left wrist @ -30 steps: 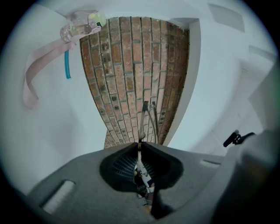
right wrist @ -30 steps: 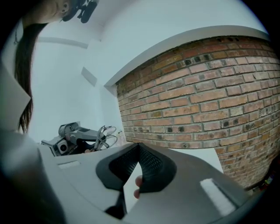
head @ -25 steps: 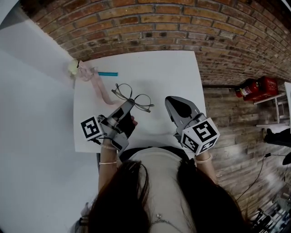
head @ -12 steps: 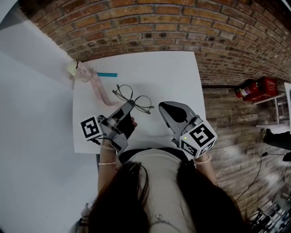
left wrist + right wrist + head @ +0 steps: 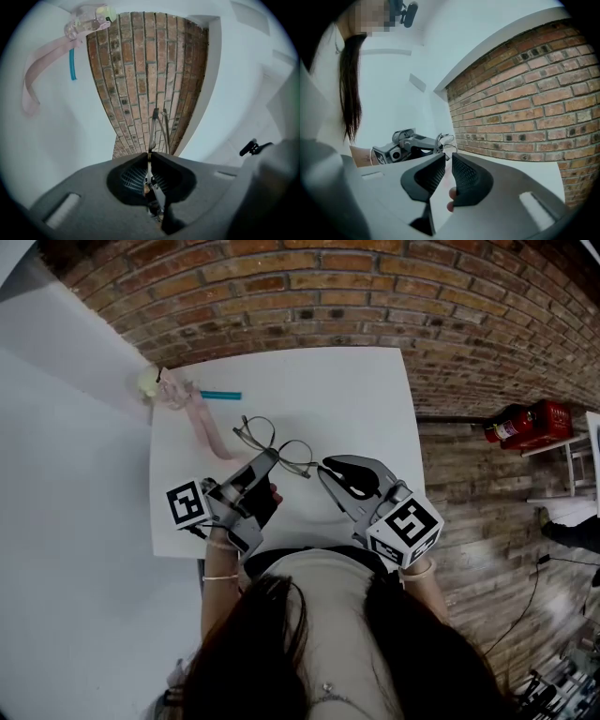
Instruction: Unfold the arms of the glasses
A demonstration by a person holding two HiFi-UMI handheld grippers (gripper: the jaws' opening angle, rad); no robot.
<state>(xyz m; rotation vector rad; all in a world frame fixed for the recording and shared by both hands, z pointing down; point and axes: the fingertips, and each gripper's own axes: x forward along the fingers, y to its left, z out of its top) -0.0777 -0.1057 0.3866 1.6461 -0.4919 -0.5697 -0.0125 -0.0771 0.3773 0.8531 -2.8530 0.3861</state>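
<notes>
1. A white table (image 5: 337,381) stands with its far edge against a brick wall (image 5: 309,287).
2. A short teal stick (image 5: 221,394) lies near the table's far left corner.
3. A pale pink strap (image 5: 200,423) runs just beside the stick, curving across the table's left part.
4. The strap's far end joins a clear pinkish piece with a yellow-green knob (image 5: 148,381) at the corner.
5. A red fire extinguisher (image 5: 514,422) lies well apart, to the right of the table.
6. A plain white wall (image 5: 66,474) fills the left side.

The thin wire-framed glasses (image 5: 293,454) look like bare metal; the white rectangular tabletop (image 5: 328,399) is smooth and matt, and the red brick wall (image 5: 356,296) is rough.
</notes>
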